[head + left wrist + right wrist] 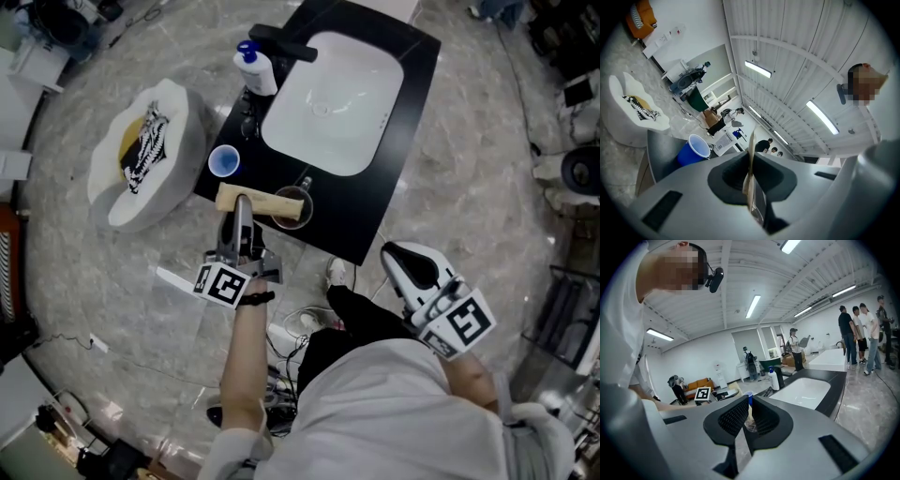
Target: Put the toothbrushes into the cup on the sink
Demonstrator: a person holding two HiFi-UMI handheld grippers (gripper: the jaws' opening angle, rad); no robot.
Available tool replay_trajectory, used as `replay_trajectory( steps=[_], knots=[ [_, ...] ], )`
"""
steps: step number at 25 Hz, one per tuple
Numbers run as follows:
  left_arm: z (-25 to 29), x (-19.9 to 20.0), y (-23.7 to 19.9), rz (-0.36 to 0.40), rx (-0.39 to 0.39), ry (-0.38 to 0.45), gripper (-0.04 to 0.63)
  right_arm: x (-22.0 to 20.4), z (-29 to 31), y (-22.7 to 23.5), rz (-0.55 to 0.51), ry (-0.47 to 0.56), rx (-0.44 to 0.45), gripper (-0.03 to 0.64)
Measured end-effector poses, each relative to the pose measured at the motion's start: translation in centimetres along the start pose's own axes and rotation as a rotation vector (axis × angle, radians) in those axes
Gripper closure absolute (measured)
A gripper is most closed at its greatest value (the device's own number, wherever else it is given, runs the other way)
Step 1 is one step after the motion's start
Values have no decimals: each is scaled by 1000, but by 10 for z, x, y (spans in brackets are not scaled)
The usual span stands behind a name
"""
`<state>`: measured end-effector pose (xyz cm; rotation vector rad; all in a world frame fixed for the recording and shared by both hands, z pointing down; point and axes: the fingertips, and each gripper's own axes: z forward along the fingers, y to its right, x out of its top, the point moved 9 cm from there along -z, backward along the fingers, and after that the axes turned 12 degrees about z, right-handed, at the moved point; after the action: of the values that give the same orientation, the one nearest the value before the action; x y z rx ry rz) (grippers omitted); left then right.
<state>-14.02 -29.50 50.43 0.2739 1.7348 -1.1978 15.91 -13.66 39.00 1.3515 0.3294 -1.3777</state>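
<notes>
In the head view a long tan toothbrush pack (269, 203) lies crosswise at the near edge of the black counter (389, 183). My left gripper (242, 201) is shut on it. The left gripper view shows the pack's thin edge (751, 187) clamped between the pads of that gripper (751, 157). A blue cup (223, 161) (696, 149) stands just beyond, to the left. A clear glass cup (292, 208) stands right of the pack. My right gripper (412, 268) (749, 404) hangs off the counter's right corner, jaws together with nothing held.
A white basin (328, 103) fills the counter's middle, with a black faucet (281, 43) and a white soap bottle (255, 71) behind it. A white seat with a striped cloth (145, 155) stands on the floor to the left. Cables (295, 328) lie at the person's feet.
</notes>
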Motion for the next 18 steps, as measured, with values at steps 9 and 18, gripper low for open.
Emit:
replay_trajectory(
  steps=[9, 18],
  knots=[
    [8, -16, -7, -18, 9, -32, 569, -2, 10, 23, 33, -33, 13, 569],
    [13, -27, -10, -21, 6, -72, 569, -7, 13, 31, 68, -37, 22, 569]
  ],
)
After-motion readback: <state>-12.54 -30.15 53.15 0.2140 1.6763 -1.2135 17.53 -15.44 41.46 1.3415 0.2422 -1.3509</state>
